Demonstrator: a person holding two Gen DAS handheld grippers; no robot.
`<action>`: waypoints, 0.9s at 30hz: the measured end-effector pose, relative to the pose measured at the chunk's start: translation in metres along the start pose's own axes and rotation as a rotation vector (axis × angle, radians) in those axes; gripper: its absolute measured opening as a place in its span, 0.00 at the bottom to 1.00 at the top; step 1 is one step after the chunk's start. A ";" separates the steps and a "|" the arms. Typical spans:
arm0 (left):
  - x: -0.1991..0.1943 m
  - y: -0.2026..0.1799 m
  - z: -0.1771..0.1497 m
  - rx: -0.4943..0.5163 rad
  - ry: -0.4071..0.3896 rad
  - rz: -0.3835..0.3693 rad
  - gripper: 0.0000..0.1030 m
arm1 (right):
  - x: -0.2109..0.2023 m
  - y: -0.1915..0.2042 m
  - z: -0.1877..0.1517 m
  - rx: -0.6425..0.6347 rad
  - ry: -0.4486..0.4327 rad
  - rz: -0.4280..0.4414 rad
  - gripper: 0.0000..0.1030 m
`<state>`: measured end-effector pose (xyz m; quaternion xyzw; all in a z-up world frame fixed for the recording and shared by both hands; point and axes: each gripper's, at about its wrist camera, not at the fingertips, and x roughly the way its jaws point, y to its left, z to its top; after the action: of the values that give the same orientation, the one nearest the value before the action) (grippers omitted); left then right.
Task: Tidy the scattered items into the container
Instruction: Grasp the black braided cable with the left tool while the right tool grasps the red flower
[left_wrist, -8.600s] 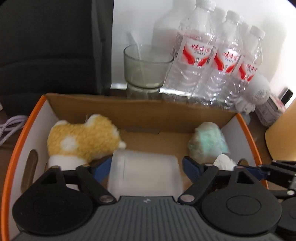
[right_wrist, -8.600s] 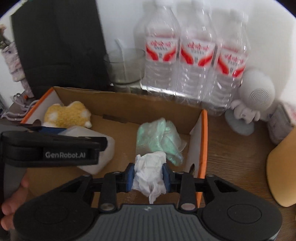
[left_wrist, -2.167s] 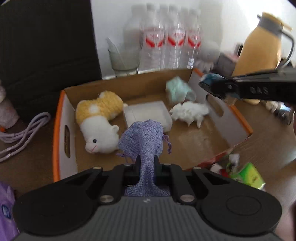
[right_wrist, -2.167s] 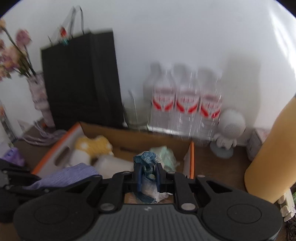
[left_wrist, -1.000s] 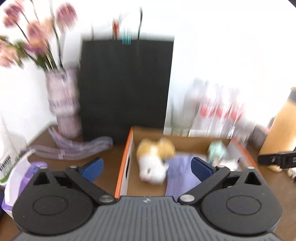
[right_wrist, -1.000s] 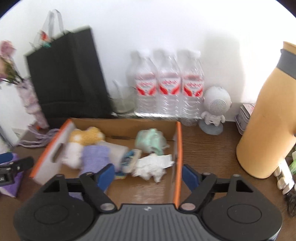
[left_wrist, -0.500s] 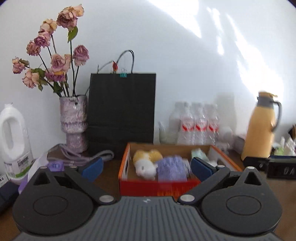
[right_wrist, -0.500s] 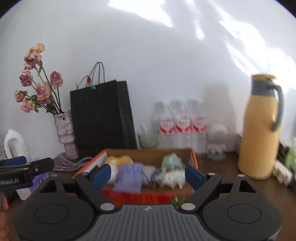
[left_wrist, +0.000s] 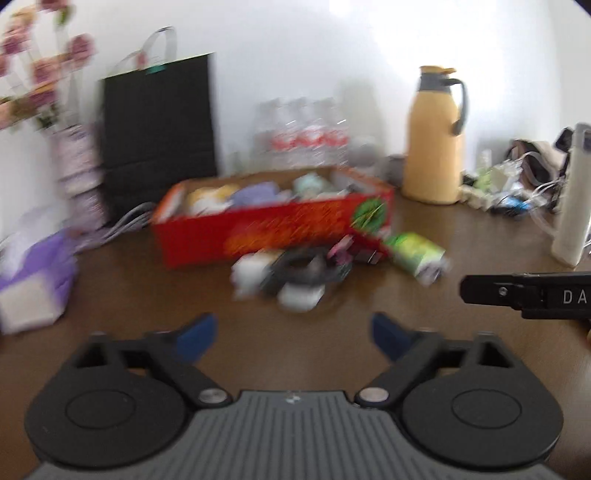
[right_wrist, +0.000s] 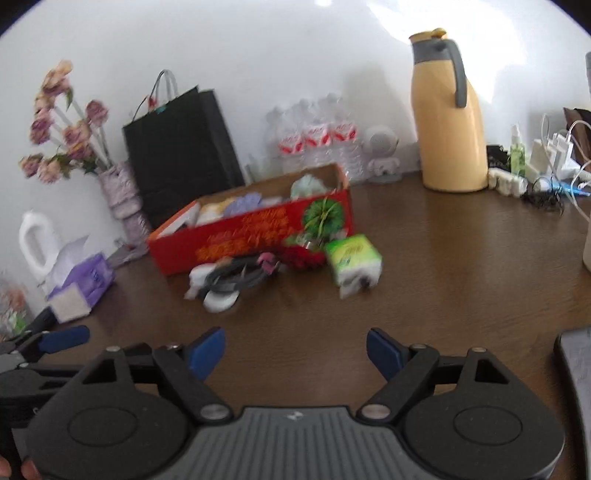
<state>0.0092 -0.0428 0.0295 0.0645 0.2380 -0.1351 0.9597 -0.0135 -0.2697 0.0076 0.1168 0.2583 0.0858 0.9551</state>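
Note:
The red cardboard box (left_wrist: 273, 229) (right_wrist: 251, 229) stands mid-table and holds a plush toy, a purple pouch (left_wrist: 255, 194) and a pale green bundle. In front of it lie a coiled dark cable (left_wrist: 303, 269) (right_wrist: 236, 275), a white item (left_wrist: 299, 297), a small red and pink thing (right_wrist: 295, 256) and a green tissue pack (left_wrist: 417, 254) (right_wrist: 352, 258). My left gripper (left_wrist: 293, 332) hangs over bare table short of the pile, its jaws closing with nothing between them. My right gripper (right_wrist: 295, 349) is also back from the pile, jaws closing on nothing. The left wrist view is blurred.
A yellow thermos jug (right_wrist: 448, 118) stands right of the box, with chargers and cables (right_wrist: 546, 184) beyond it. Behind the box are water bottles (right_wrist: 317, 133) and a black paper bag (right_wrist: 177, 151). A flower vase (right_wrist: 118, 192) and purple tissue box (right_wrist: 81, 284) sit left.
Both grippers have drawn back from the box and sunk toward the table, so the scattered pile in front of the box now shows. The left jaws stand narrower than before.

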 end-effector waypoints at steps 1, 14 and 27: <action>0.015 -0.004 0.010 0.025 0.010 -0.037 0.68 | 0.003 -0.004 0.009 0.000 -0.019 -0.006 0.78; 0.133 -0.023 0.057 0.209 0.267 -0.178 0.13 | 0.021 -0.041 0.038 0.038 -0.043 -0.070 0.77; -0.002 0.082 0.071 -0.237 -0.055 -0.147 0.11 | 0.126 0.015 0.075 -0.200 0.071 0.030 0.73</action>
<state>0.0625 0.0222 0.0977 -0.0706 0.2299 -0.1777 0.9542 0.1304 -0.2404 0.0147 0.0214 0.2802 0.1294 0.9509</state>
